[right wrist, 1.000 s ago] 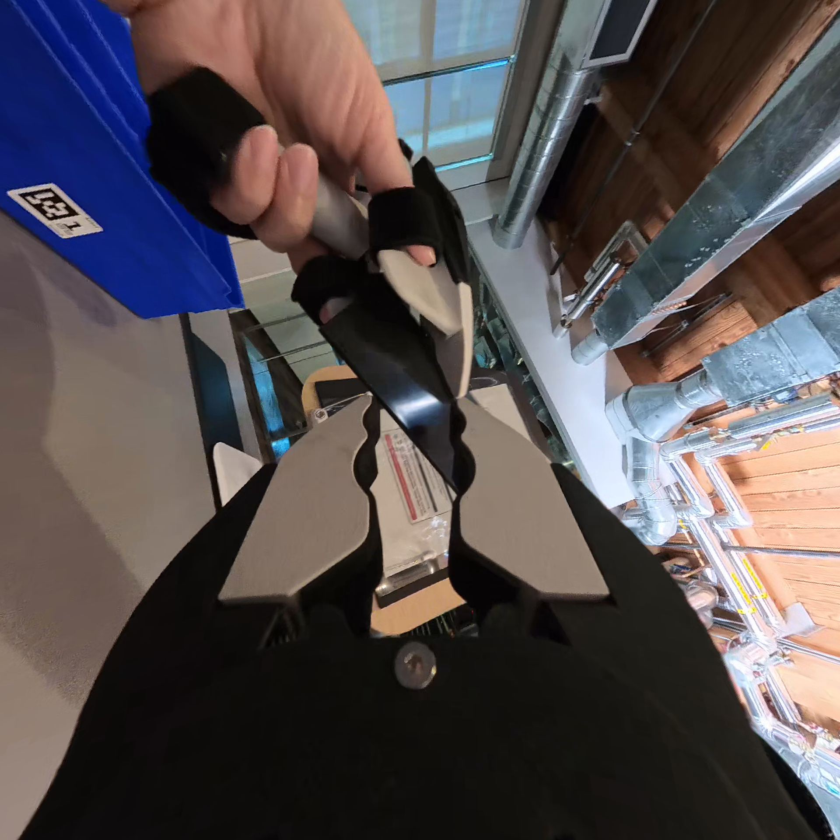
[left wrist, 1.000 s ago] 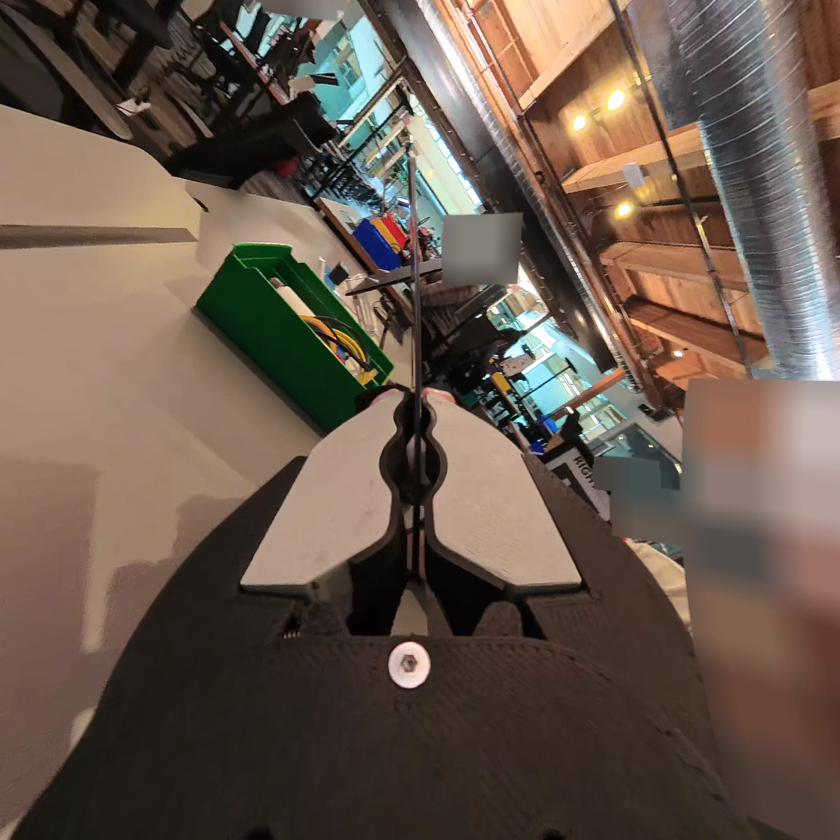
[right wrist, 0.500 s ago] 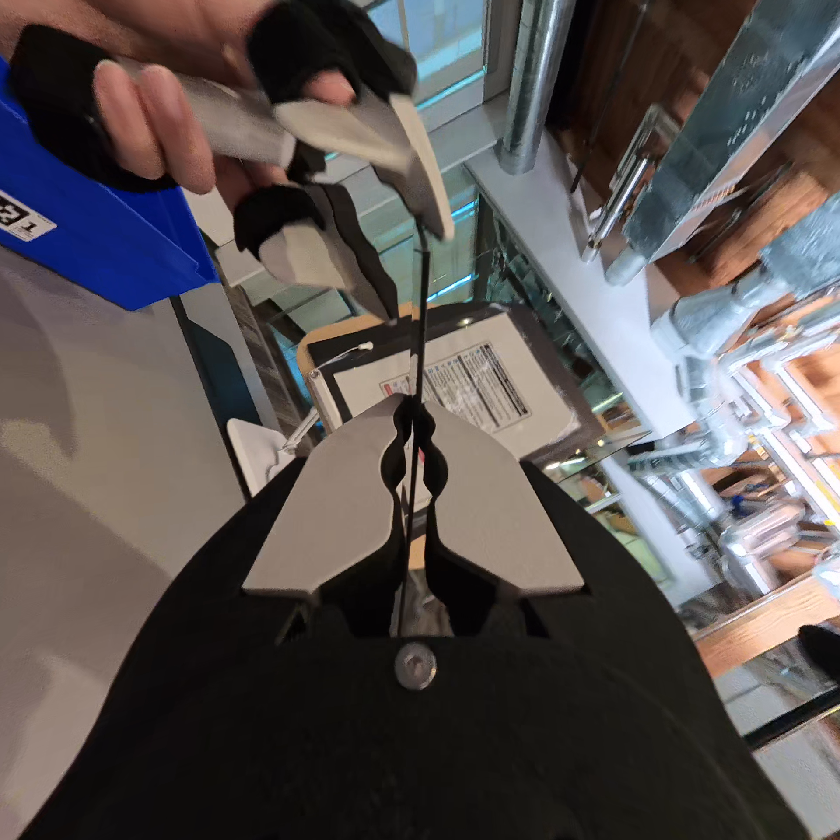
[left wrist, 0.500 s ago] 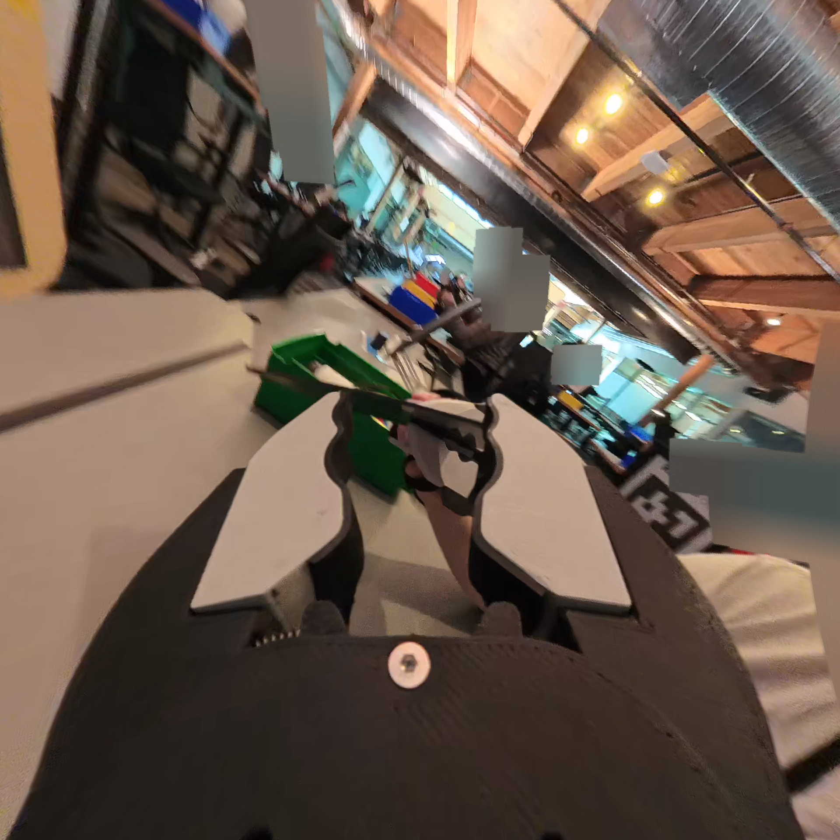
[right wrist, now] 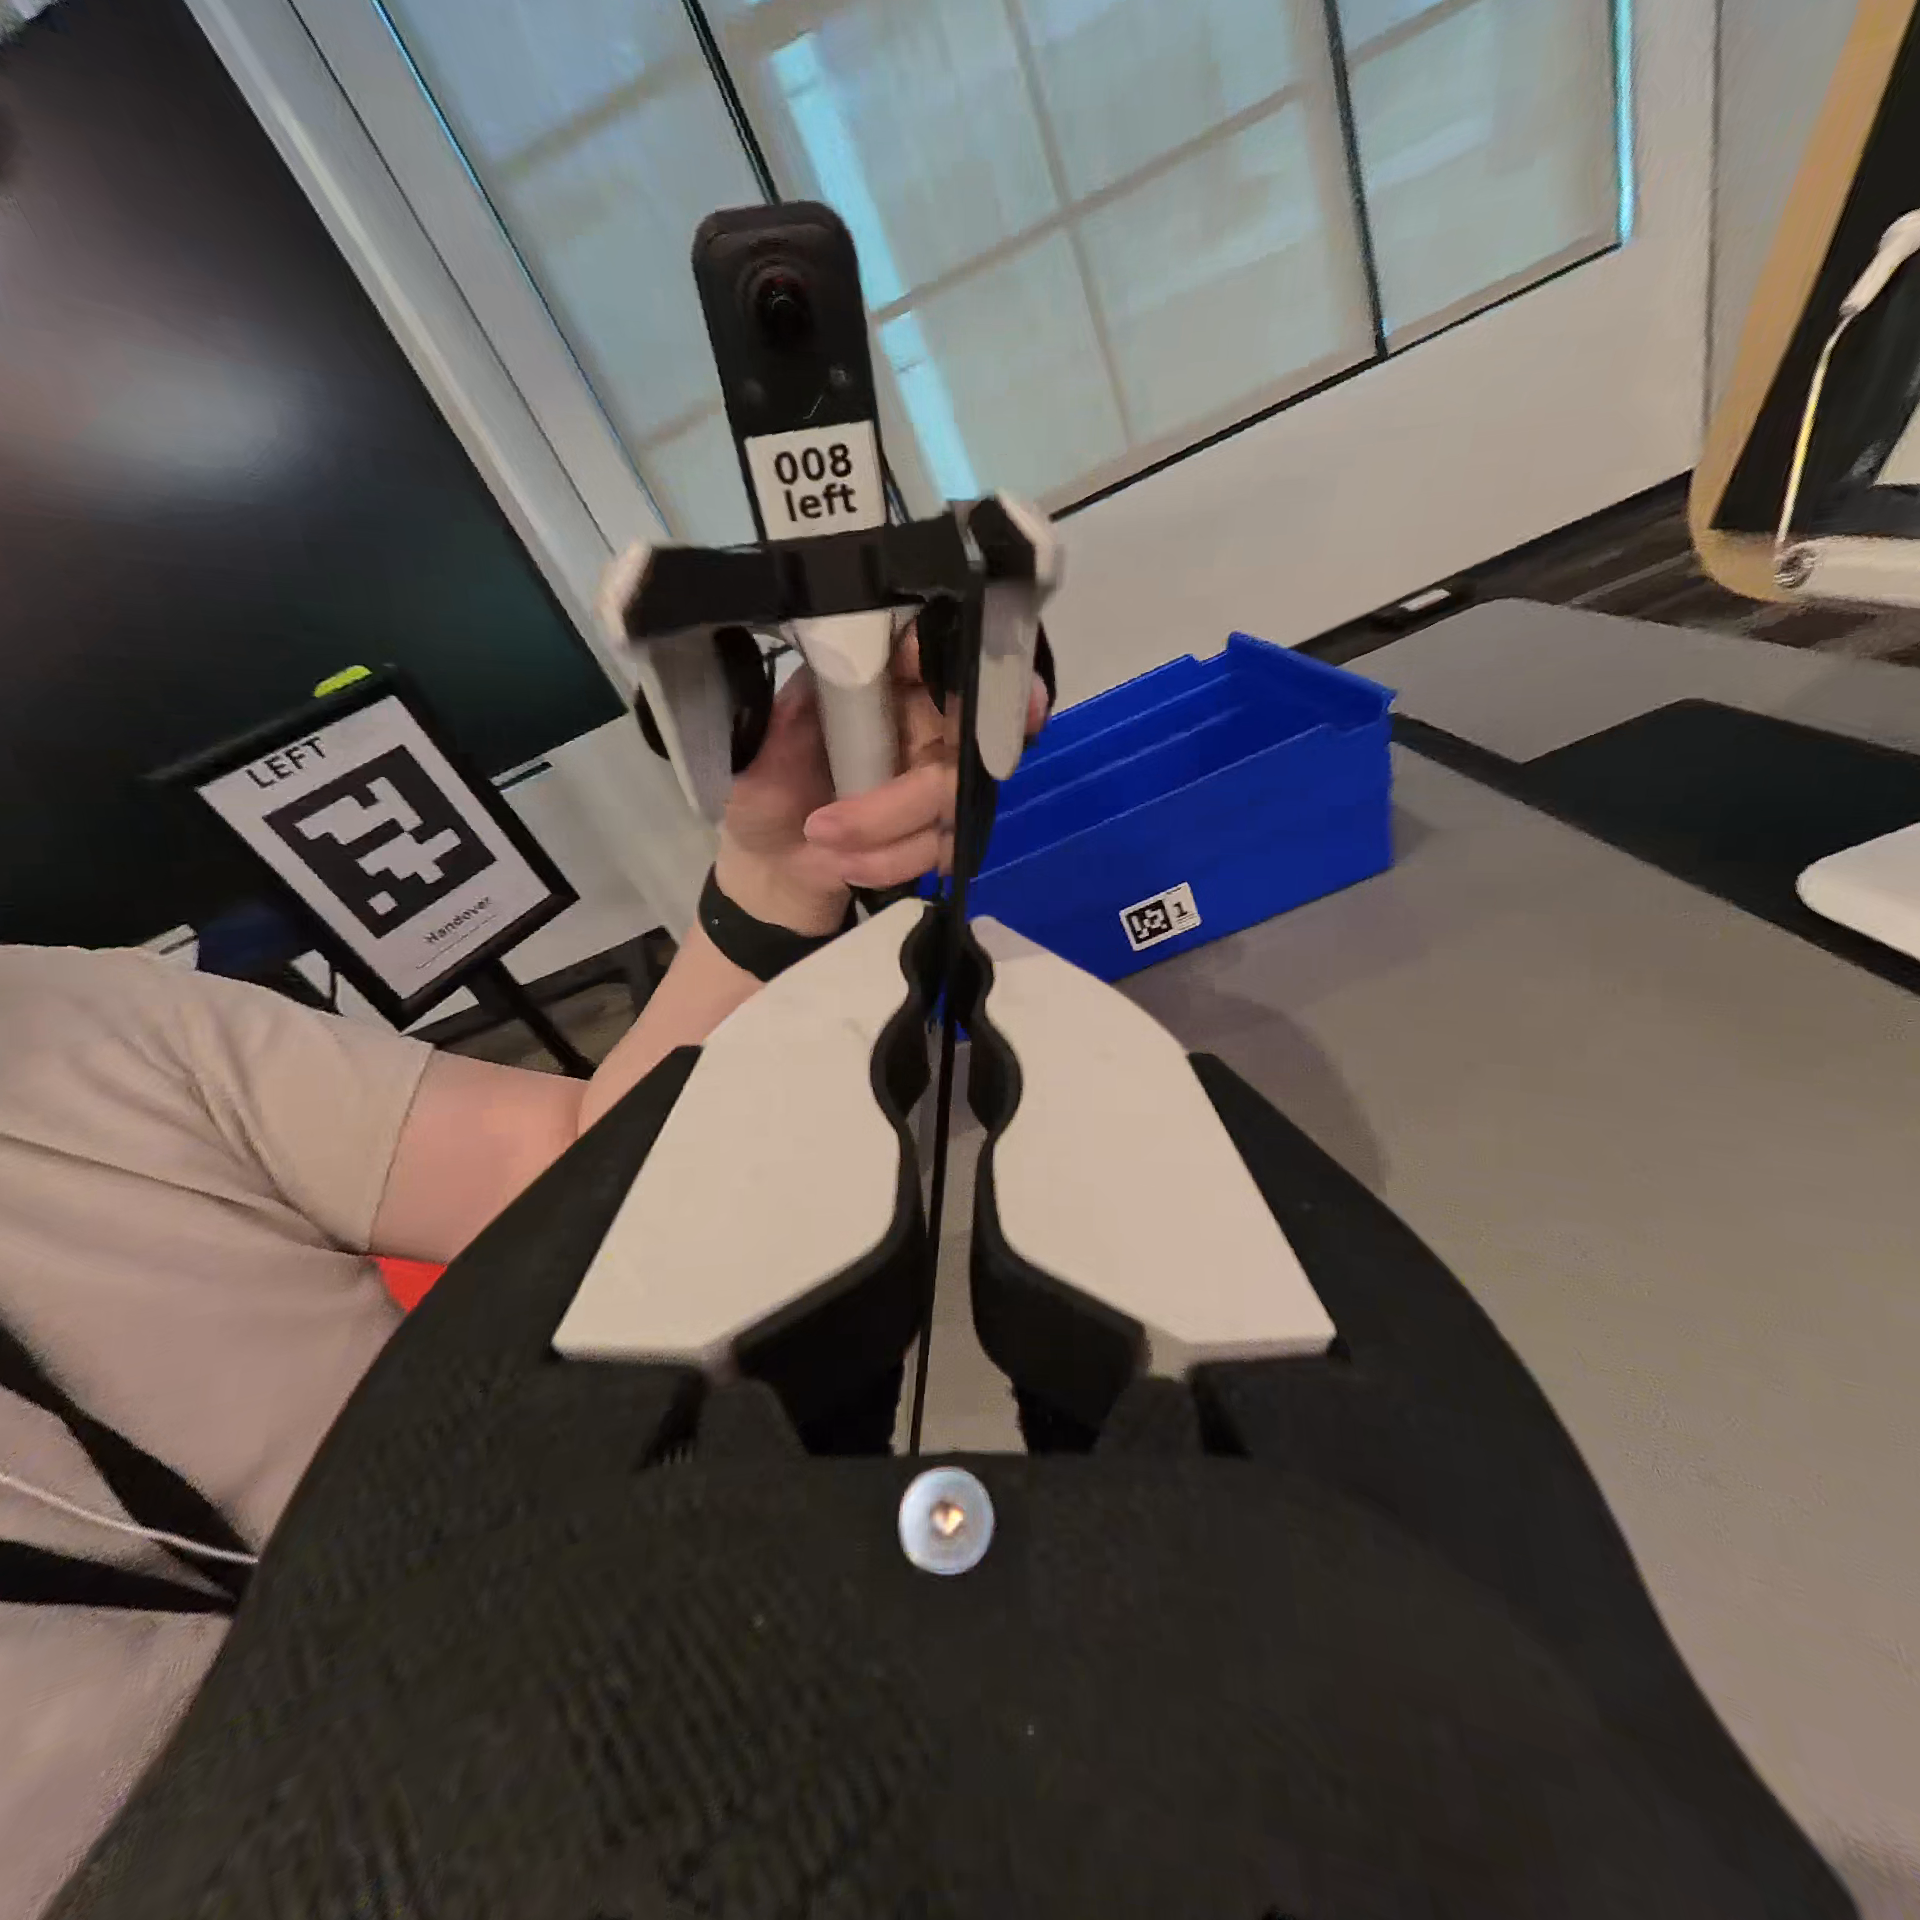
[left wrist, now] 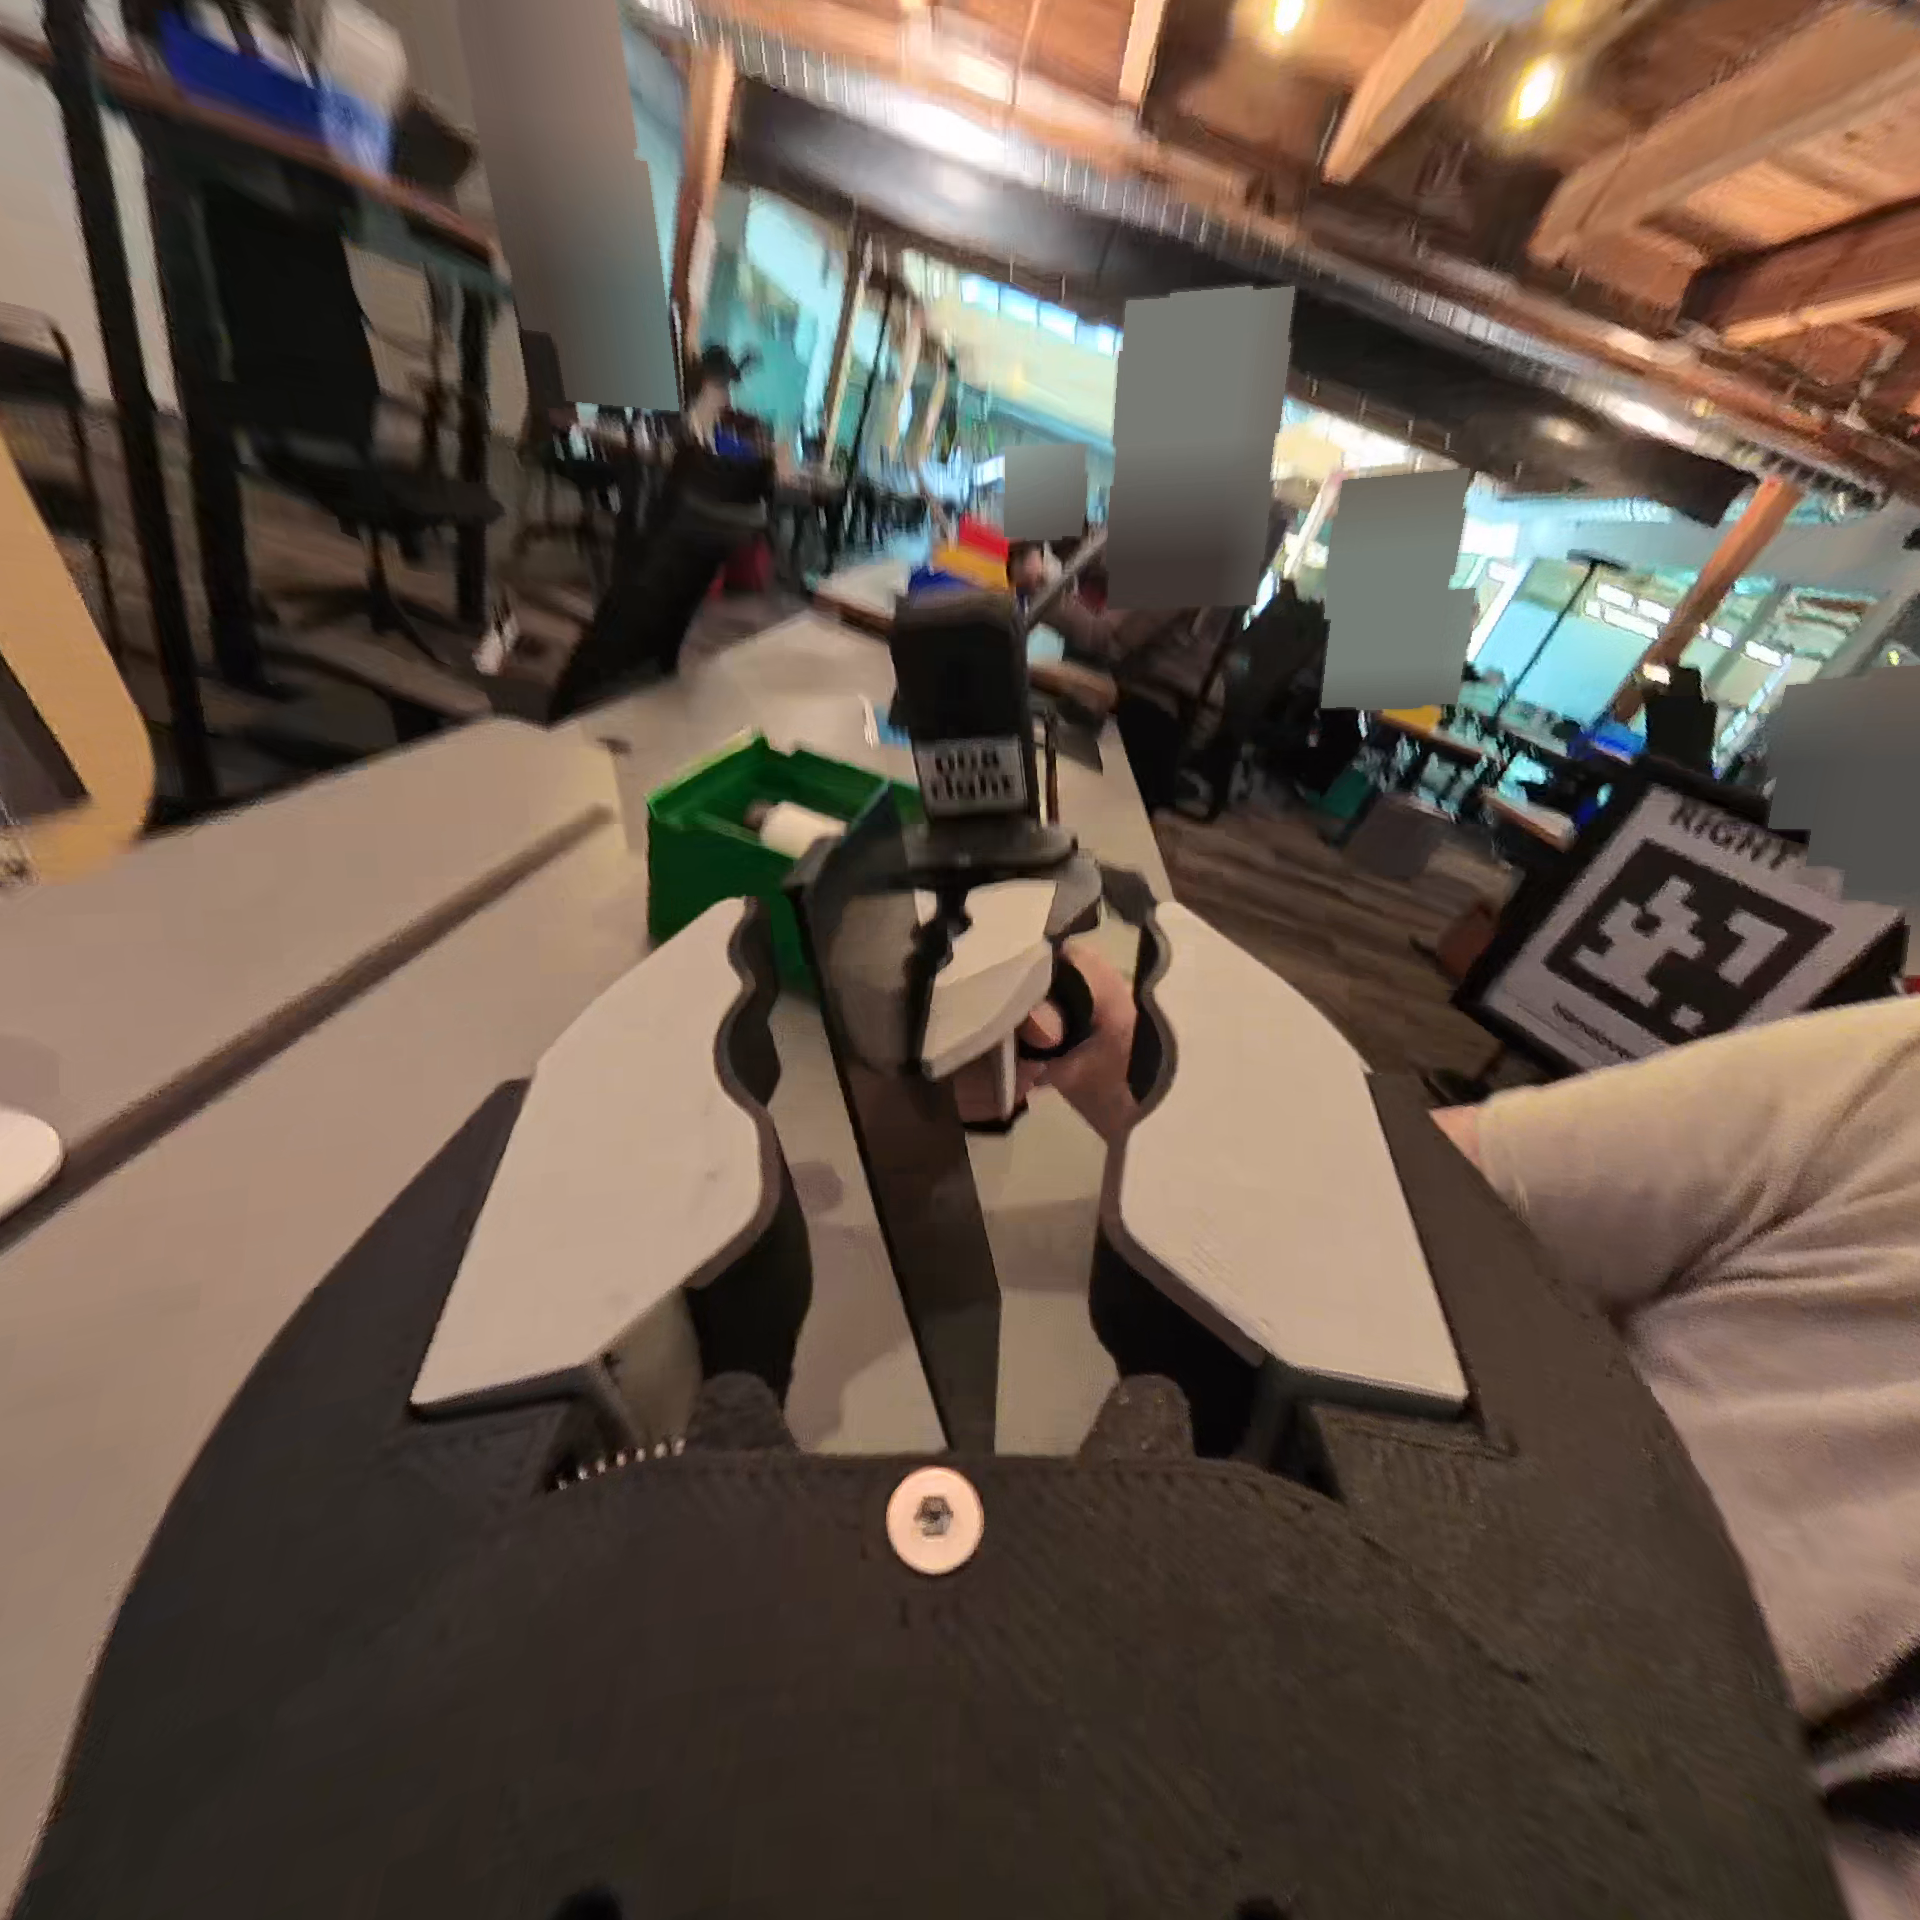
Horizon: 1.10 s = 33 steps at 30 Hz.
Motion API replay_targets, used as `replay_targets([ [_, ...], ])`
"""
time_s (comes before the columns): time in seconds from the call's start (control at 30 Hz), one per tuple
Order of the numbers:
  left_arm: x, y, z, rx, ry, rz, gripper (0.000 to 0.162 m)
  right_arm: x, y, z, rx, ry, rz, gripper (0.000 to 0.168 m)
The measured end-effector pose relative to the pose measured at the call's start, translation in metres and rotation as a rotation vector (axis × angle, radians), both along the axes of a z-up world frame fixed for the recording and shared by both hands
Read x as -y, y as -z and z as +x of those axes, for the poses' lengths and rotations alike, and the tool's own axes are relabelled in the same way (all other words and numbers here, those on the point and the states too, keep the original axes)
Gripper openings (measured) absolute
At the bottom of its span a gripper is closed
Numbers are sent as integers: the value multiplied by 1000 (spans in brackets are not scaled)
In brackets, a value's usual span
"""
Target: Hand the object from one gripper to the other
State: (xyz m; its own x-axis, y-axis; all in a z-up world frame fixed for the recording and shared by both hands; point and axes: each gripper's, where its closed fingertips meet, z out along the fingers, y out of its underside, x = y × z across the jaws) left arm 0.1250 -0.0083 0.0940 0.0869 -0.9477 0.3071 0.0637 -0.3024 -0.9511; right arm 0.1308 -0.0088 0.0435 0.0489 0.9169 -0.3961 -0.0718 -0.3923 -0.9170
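Note:
The object is a thin flat black sheet. In the right wrist view I see it edge-on as a black line (right wrist: 951, 1039). My right gripper (right wrist: 945, 920) is shut on it. In the left wrist view it is a dark strip (left wrist: 925, 1195) running up the gap between the fingers of my left gripper (left wrist: 951, 925), which is wide open and does not clamp it. The two grippers face each other above the table. The right gripper (left wrist: 925, 987) shows ahead in the left wrist view, and the open left gripper (right wrist: 842, 707) shows ahead in the right wrist view.
A green bin (left wrist: 717, 862) with items stands on the grey table (left wrist: 260, 1143) behind the right gripper. A blue bin (right wrist: 1195, 821) stands on the table (right wrist: 1558, 1143) behind the left gripper. Marker signs (left wrist: 1662, 935) (right wrist: 374, 842) stand off the table. The person's sleeve (right wrist: 187, 1143) is close. The tips of one gripper are about 6 centimeters away from the tips of the other.
One second ago the left gripper was shut on the sheet and the right was open around it. The right then shut on it, the left let go and opened wide. Both views have swung level.

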Motion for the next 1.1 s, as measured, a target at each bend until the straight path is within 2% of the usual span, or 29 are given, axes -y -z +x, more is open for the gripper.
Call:
replay_targets([
  [0.07, 0, 22, 6, -117, 27, -54, 64, 5, 3, -3, 14, -31, 17, 2],
  [0.1, -1, 29, 9, -145, 30, -65, 58, 8, 5, -5, 27, -47, 27, 2],
  [0.13, -2, 33, 11, -161, 36, -67, 35, 10, 7, -7, 45, -60, 36, 2],
  [0.17, 1, 33, 13, -152, 66, -55, 2, 11, 9, -8, 62, -58, 47, 2],
  [0.2, -2, 30, 14, -133, 52, -67, 1, 7, 9, -7, 62, -25, 63, 4],
  [0.23, -8, 26, 14, -113, 10, -66, 0, 0, 6, -5, 38, 30, 92, 14],
  [0.3, -24, 17, 5, -62, -112, -42, 1, -15, -4, 5, -40, 157, 190, 46],
  [0.33, -30, 8, -3, -8, -158, -38, 1, -21, -7, 12, -73, 205, 225, 51],
  [0.4, -36, -18, -22, 174, -222, -49, 1, -32, -5, 24, -131, 256, 228, 51],
  [0.47, -34, -45, -43, 400, -227, -52, 1, -38, -2, 29, -241, 231, 132, 53],
  [0.5, -33, -53, -51, 480, -240, -40, 1, -39, -4, 31, -322, 188, 61, 59],
  [0.57, -36, -56, -58, 524, -291, -26, 1, -39, -11, 37, -490, 103, -74, 60],
  [0.63, -36, -56, -58, 518, -331, 5, 1, -41, -9, 36, -533, 71, -133, 59],
  [0.73, -36, -56, -53, 502, -375, 55, 1, -30, -2, 18, -430, 36, -90, 59],
  [0.8, -37, -51, -45, 473, -370, 51, 1, -22, -10, 12, -447, 11, -88, 57],
  [0.83, -36, -50, -41, 476, -358, 43, 1, -20, -12, 11, -450, -1, -91, 40],
  [0.87, -36, -50, -38, 489, -341, 34, 2, -17, -12, 10, -443, -29, -95, 3],
  [0.93, -36, -48, -37, 475, -321, 21, 22, -15, -9, 9, -409, -74, -143, 3],
  [1.03, -43, -35, -39, 238, -344, 82, 52, -26, -7, 21, -319, -6, -146, 2],
  [1.07, -45, -28, -43, 138, -370, 125, 58, -27, -7, 27, -279, 13, -125, 3],
  [1.1, -44, -24, -49, 59, -382, 176, 57, -27, -8, 33, -240, 27, -105, 3],
])
